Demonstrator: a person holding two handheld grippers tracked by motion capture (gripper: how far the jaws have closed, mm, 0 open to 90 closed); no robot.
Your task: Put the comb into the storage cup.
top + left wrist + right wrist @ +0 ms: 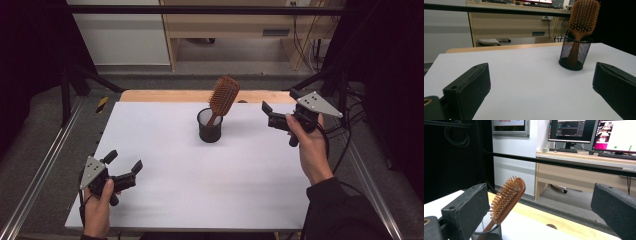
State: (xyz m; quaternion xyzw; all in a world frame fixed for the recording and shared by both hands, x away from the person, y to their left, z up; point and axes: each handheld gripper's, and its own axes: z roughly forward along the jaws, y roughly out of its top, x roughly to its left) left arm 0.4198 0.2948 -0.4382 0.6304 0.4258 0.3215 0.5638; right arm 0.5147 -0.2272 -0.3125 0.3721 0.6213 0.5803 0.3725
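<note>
A wooden paddle hairbrush (pixel 223 98) stands handle-down in a black mesh cup (pixel 209 126) near the back middle of the white table (pixel 200 180). My left gripper (pixel 125 162) hovers open at the front left, far from the cup, with nothing between its jaws. In the left gripper view the cup (pixel 575 52) and hairbrush (pixel 583 16) sit ahead to the right. My right gripper (pixel 279 106) is held open to the right of the cup, raised above the table. The right gripper view shows the hairbrush (pixel 506 197) leaning out of the cup (pixel 487 232) near its left jaw.
A wooden strip (pixel 165 96) runs along the table's far edge. Metal frame rails (pixel 45 165) flank both sides. Beyond stands a wooden desk (pixel 579 170) with monitors (pixel 571 130). A black bar (pixel 200 9) crosses above the back.
</note>
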